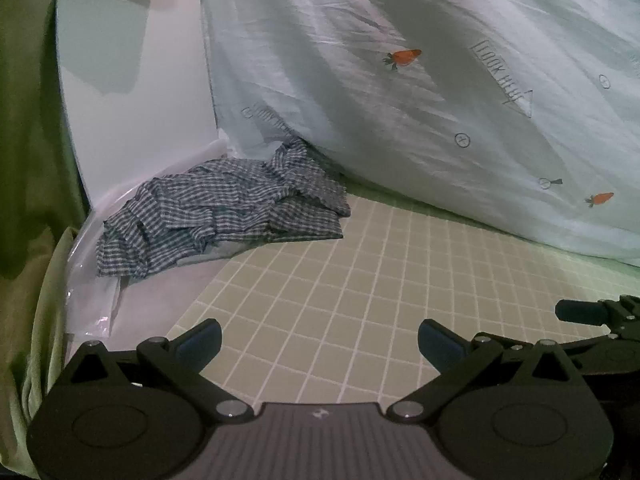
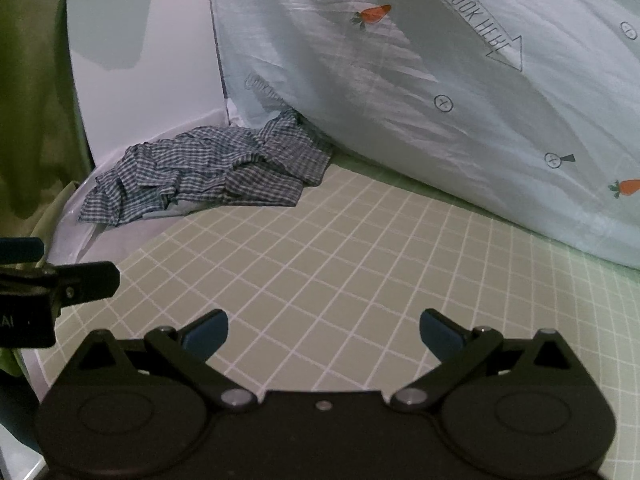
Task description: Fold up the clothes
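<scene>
well, both the left hand-held gripper (image 1: 320, 338) and right hand-held gripper (image 2: 324, 330) gape wide (nothing held), crumpled checked garment (image 1: 224, 208) ahead.

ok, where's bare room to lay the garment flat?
Free: the grid mat, from both open grippers up to the pale carrot-print bedding. Crowded: far left corner, where the crumpled checked garment lies against the white panel and the bedding.

left tongs (image 1: 320, 340): wide open, empty | right tongs (image 2: 324, 332): wide open, empty
</scene>
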`<state>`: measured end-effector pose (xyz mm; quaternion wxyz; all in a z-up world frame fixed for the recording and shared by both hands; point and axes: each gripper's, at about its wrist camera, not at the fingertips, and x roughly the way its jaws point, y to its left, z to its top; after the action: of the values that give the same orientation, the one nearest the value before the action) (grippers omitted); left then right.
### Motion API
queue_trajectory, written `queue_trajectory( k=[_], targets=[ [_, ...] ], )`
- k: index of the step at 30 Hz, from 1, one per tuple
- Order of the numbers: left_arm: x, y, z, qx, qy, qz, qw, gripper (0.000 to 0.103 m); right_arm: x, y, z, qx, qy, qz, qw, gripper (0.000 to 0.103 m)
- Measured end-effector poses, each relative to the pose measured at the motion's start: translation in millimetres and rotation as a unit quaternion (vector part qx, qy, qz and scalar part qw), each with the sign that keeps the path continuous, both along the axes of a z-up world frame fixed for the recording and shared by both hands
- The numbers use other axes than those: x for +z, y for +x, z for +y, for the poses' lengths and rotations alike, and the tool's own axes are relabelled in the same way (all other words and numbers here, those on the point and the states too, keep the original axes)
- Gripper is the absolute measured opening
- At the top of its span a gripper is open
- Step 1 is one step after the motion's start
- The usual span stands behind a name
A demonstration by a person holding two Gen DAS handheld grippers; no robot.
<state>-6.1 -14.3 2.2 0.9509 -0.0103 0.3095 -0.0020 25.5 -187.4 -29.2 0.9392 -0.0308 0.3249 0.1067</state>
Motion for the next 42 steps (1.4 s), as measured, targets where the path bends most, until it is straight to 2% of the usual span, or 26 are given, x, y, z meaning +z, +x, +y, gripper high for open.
queue_trajectory(
  k=[30, 42],
  targets=[
    [-6.4, 10.8, 5.2, 0.004, 0.0, 0.02, 0.9998, 0.103, -7.8, 6.3, 5.9, 0.002, -0.004, 0.015, 1.0, 0.103],
    [-7.5, 42.0, 9.7, 0.008, 0.005, 0.032, 0.9994, 0.103, -13.1, 35.0, 8.7, -0.007, -0.008, 0.027, 1.0, 0.103]
  ],
)
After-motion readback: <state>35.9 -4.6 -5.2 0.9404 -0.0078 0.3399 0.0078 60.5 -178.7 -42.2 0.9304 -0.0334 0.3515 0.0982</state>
